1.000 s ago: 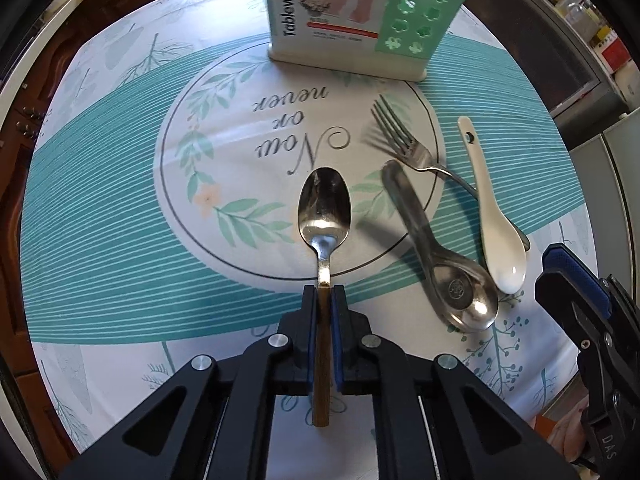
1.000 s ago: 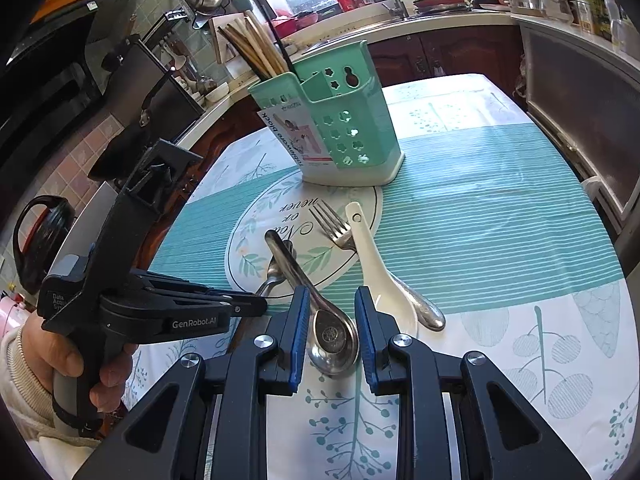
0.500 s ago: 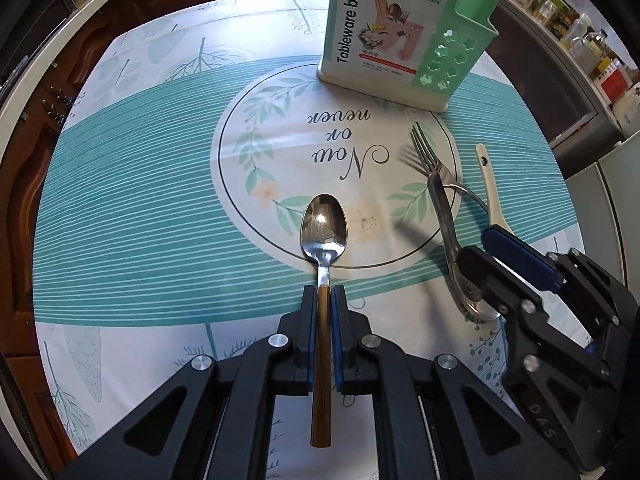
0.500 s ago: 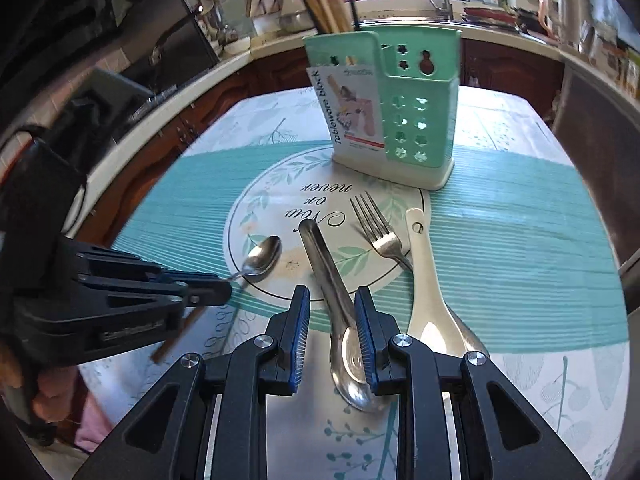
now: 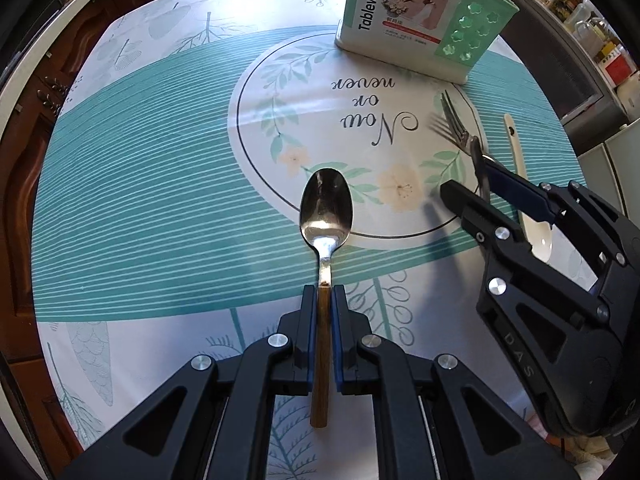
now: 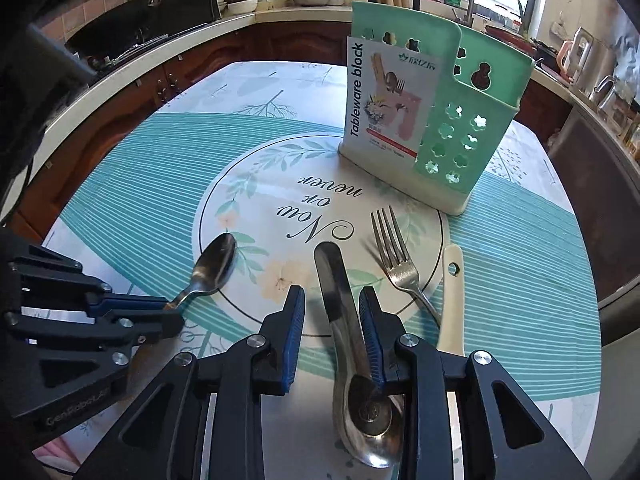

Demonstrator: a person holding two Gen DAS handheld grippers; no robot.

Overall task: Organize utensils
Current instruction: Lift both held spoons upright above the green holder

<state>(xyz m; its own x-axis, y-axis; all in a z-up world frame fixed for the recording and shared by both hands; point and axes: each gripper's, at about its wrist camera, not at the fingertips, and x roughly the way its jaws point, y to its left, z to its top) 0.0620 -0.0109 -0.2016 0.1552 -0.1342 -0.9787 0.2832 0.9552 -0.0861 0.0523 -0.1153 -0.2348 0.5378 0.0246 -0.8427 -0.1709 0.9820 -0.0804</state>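
Note:
My left gripper (image 5: 324, 294) is shut on the wooden handle of a steel spoon (image 5: 326, 208), held above the tablecloth; it also shows in the right wrist view (image 6: 212, 266). My right gripper (image 6: 330, 300) is open, its fingers on either side of the handle of a steel soup spoon (image 6: 344, 320) that lies on the cloth. A fork (image 6: 394, 264) and a white ceramic spoon (image 6: 450, 300) lie to its right. The green tableware holder (image 6: 436, 120) stands upright at the back, with chopsticks in it.
The round table (image 5: 140, 152) has a teal and white printed cloth. Kitchen counters and wooden cabinets (image 6: 160, 76) ring the table. A grey appliance (image 5: 560, 72) stands at the right edge.
My left gripper with the spoon has pulled back and left. My right gripper has moved forward along the soup spoon, its fingers now beside the handle.

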